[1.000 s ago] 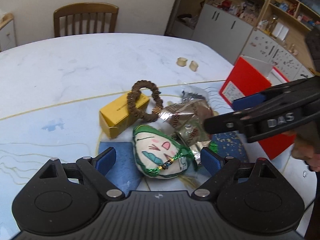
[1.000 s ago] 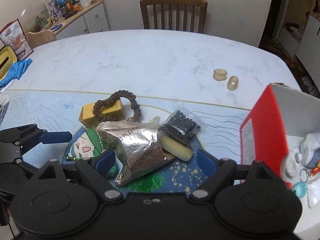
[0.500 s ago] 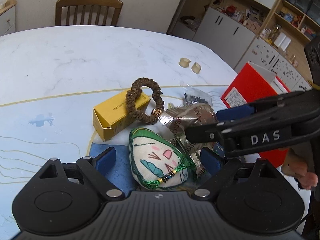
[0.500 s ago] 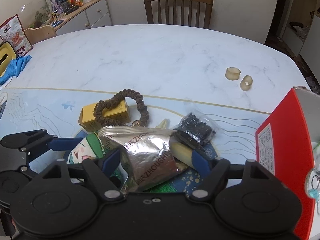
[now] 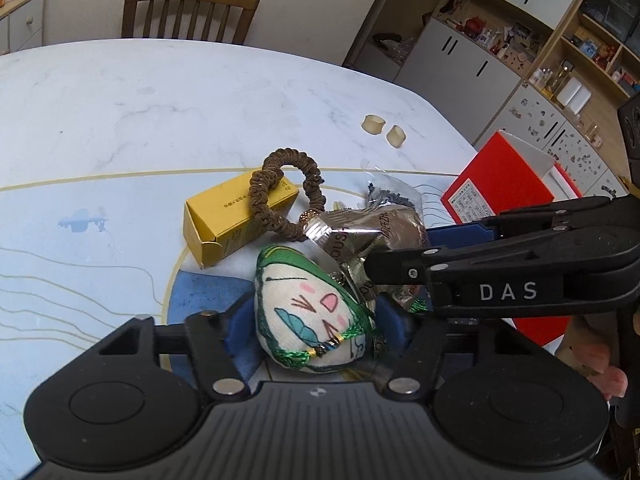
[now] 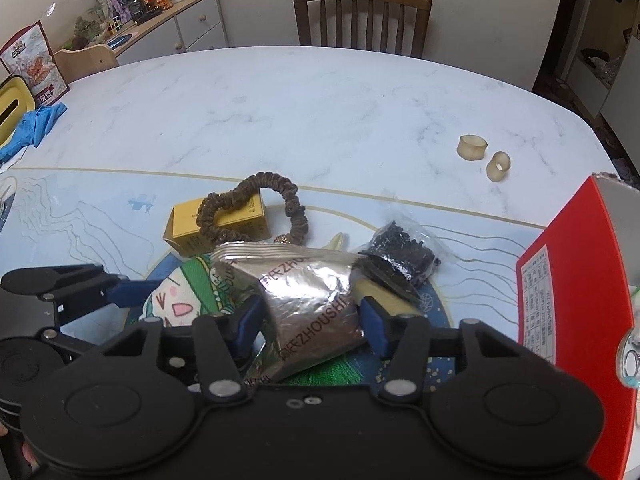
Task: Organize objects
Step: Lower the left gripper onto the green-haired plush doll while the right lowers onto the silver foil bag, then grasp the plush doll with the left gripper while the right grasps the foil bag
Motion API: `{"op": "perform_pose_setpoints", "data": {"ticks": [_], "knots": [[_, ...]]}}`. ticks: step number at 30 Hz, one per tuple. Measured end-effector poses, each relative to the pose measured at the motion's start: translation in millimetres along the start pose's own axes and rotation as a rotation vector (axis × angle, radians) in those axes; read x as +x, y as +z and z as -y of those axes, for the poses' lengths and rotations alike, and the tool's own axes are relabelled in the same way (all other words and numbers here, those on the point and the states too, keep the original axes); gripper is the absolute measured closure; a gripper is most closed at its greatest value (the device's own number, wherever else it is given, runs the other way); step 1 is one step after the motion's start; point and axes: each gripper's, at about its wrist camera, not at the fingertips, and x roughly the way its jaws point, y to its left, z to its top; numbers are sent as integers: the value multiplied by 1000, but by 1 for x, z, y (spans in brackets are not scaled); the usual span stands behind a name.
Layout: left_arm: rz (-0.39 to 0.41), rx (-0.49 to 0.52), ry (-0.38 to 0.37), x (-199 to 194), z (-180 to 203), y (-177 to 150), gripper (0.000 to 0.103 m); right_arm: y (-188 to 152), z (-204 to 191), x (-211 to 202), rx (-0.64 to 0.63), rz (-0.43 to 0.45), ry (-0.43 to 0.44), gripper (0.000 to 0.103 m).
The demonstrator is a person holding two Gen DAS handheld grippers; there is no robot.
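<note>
A white and green embroidered sachet [image 5: 312, 316] with a drawn face lies between the pads of my left gripper [image 5: 314, 322], which is closed onto it. A silver foil snack pouch [image 6: 308, 300] lies between the pads of my right gripper [image 6: 312, 316], which has closed in on its sides. The pile also holds a yellow box [image 5: 236, 216] with a brown scrunchie [image 5: 284, 200] on it, and a clear bag of black bits [image 6: 400, 258]. The sachet also shows in the right wrist view [image 6: 180, 296].
A red open box [image 6: 576, 280] stands at the right with small items inside. Two cream rings [image 6: 484, 156] lie on the marble table [image 6: 280, 112]. A wooden chair [image 6: 362, 20] stands at the far side. A blue cloth [image 6: 32, 128] lies far left.
Both grippers have moved forward over the pile and narrowed. The left pads have closed on the sachet, and the right pads have closed in on the foil pouch.
</note>
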Motion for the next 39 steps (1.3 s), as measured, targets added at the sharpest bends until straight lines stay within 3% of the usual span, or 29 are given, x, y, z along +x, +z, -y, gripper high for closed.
{"op": "perform_pose_setpoints", "data": {"ticks": [7, 14, 29, 39], "knots": [[5, -1, 18, -4, 2, 0, 51, -3, -5, -4, -17, 13, -29, 64], [9, -14, 1, -13, 4, 3, 59, -5, 0, -19, 11, 28, -32, 65], [9, -36, -31, -48, 23, 16, 62, -7, 24, -100, 84, 88, 28, 65], [20, -15, -62, -80, 58, 43, 62, -17, 72, -155, 127, 107, 23, 65]]}}
